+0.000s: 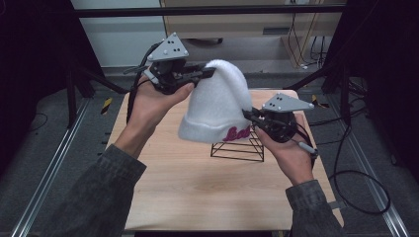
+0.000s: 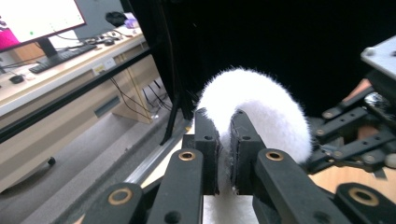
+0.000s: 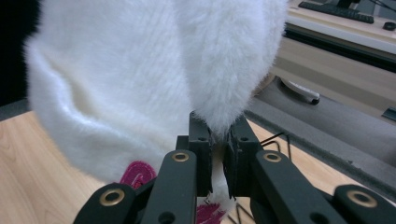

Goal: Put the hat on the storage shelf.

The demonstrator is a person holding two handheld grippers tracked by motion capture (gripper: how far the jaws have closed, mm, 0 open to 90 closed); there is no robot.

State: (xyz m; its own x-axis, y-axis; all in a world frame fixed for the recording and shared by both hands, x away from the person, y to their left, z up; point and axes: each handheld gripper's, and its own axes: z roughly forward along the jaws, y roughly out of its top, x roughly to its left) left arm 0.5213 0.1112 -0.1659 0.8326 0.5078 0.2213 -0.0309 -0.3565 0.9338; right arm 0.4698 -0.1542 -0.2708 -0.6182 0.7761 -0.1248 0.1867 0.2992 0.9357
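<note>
Nearest the camera in the high view, two grey-green sleeves (image 1: 94, 197) come up over the wooden table (image 1: 197, 192), and the bare hands beyond them carry a white fluffy beanie (image 1: 217, 106) held clear of the tabletop, just above a black wire rack (image 1: 239, 147) that stands on the wood. The right hand (image 1: 289, 155), on the near right side of the beanie, holds the right gripper (image 1: 249, 114); its jaws are closed on a fold of the beanie's side, close to the cuff, and in the right gripper view the two black pads (image 3: 198, 140) sit almost together with only a thin pinch of white fleece between them. The cuff hangs below that grip, and on it is dark pink embroidered script — only part of it can be seen, something like "Lo" or "La", and the rest is hidden behind the gripper, so the word cannot be read. The left hand (image 1: 155, 101), on the far left side of the beanie and higher up, holds the left gripper (image 1: 210, 73), whose jaws are clamped on the beanie's rounded crown; in the left gripper view the pads (image 2: 243, 149) squeeze a narrow strip of fleece while the crown bulges out past them. Each gripper carries a grey three-cornered plate (image 1: 168, 48) on top. Beyond the beanie, past the table's far edge, lie a grey floor and a pale cabinet (image 1: 247, 22) — with loose cables (image 1: 309, 47) at its right.
</note>
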